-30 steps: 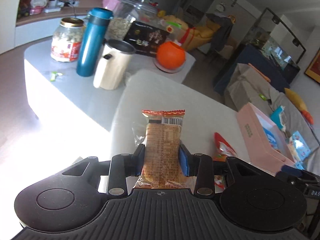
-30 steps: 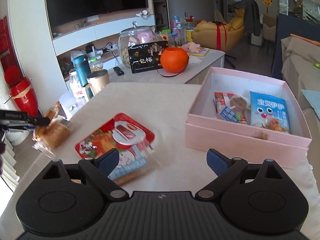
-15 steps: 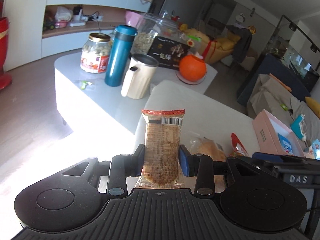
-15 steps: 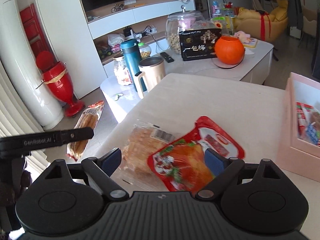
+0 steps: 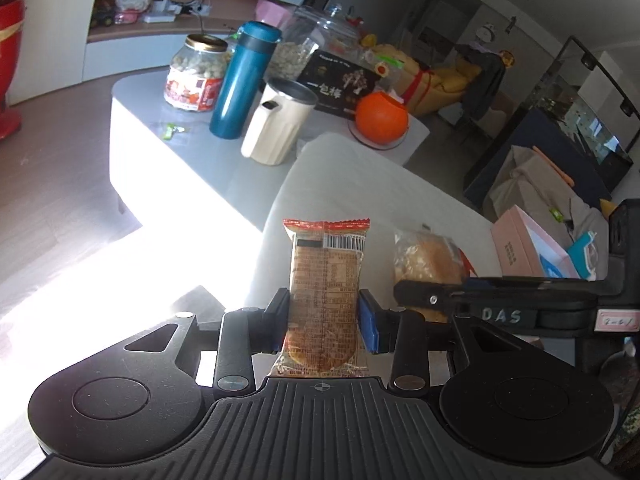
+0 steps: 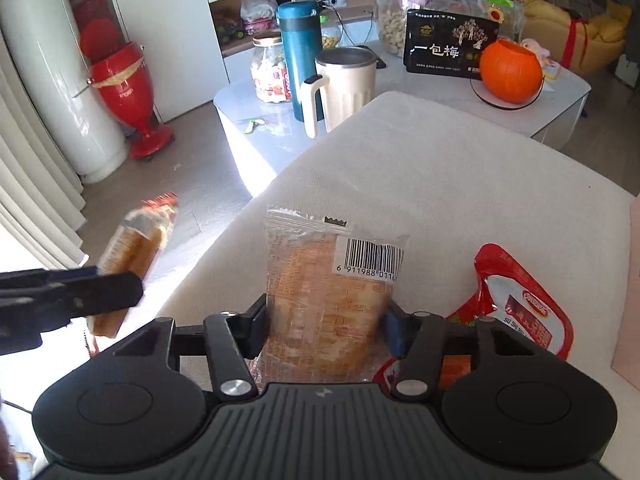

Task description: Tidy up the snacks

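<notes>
My left gripper (image 5: 324, 326) is shut on a narrow cake packet with a red top edge (image 5: 325, 280), held upright beyond the left end of the white cushioned table (image 5: 360, 176). The packet also shows in the right wrist view (image 6: 134, 248). My right gripper (image 6: 328, 330) has its jaws closed around a clear-wrapped bread packet with a barcode label (image 6: 328, 280) lying on the table; it shows in the left wrist view too (image 5: 424, 258). A red snack pouch (image 6: 520, 312) lies just right of it. The pink box (image 5: 524, 246) holding other snacks stands at the right.
A low grey coffee table (image 5: 160, 152) behind carries a jar (image 5: 194, 74), a teal flask (image 5: 244, 80), a cream mug (image 5: 278, 120), a black box (image 5: 340, 86) and an orange pumpkin bowl (image 5: 382, 118). A red vase (image 6: 128, 92) stands on the floor at left.
My right gripper swung left from the pink box, moved onto the bread packet and closed its jaws around it. My left gripper kept hold of the cake packet and drifted left off the table.
</notes>
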Action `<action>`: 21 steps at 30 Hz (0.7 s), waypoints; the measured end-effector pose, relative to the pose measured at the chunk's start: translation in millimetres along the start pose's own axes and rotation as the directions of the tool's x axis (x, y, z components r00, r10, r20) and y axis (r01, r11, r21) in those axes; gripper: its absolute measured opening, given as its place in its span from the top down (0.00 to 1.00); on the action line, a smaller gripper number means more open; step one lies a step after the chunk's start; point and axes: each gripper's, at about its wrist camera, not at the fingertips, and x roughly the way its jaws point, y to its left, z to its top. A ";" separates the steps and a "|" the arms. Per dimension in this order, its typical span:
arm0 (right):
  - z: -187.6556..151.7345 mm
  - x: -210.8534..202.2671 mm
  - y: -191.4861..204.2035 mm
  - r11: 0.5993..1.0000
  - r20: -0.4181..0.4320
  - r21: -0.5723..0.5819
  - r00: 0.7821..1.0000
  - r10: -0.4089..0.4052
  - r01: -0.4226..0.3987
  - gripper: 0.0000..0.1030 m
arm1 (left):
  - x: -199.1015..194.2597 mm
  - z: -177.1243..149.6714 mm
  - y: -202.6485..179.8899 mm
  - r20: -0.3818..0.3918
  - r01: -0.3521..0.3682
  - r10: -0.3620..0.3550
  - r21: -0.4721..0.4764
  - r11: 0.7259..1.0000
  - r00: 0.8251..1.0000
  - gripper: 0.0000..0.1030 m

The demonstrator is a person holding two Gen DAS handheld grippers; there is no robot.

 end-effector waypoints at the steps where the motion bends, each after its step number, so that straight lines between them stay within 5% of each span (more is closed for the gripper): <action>1: 0.9 -12.2 -4.8 1.000 0.029 0.021 0.999 0.022 -0.023 0.48 | 1.2 -0.7 -5.3 -0.004 0.015 -0.015 0.012 1.000 1.000 0.60; 4: 8.3 -60.4 -23.6 0.997 0.127 0.048 0.991 0.049 -0.055 0.48 | 4.6 -5.4 -24.7 -0.016 0.052 -0.052 0.053 0.997 0.999 0.60; 10: -20.2 -118.7 -71.8 0.995 0.184 0.071 0.980 -0.077 0.065 0.48 | 7.3 -20.5 -73.9 -0.067 0.142 -0.131 0.186 0.972 0.989 0.60; 14: -63.3 -133.8 -116.0 0.967 0.140 0.154 0.964 -0.225 0.204 0.48 | 18.2 -34.2 -116.4 -0.145 0.246 -0.212 0.288 0.926 0.966 0.60; 21: -129.1 -152.6 -158.7 0.935 0.071 0.248 0.958 -0.279 0.254 0.48 | 51.8 -67.1 -181.8 -0.319 0.399 -0.280 0.410 0.820 0.905 0.60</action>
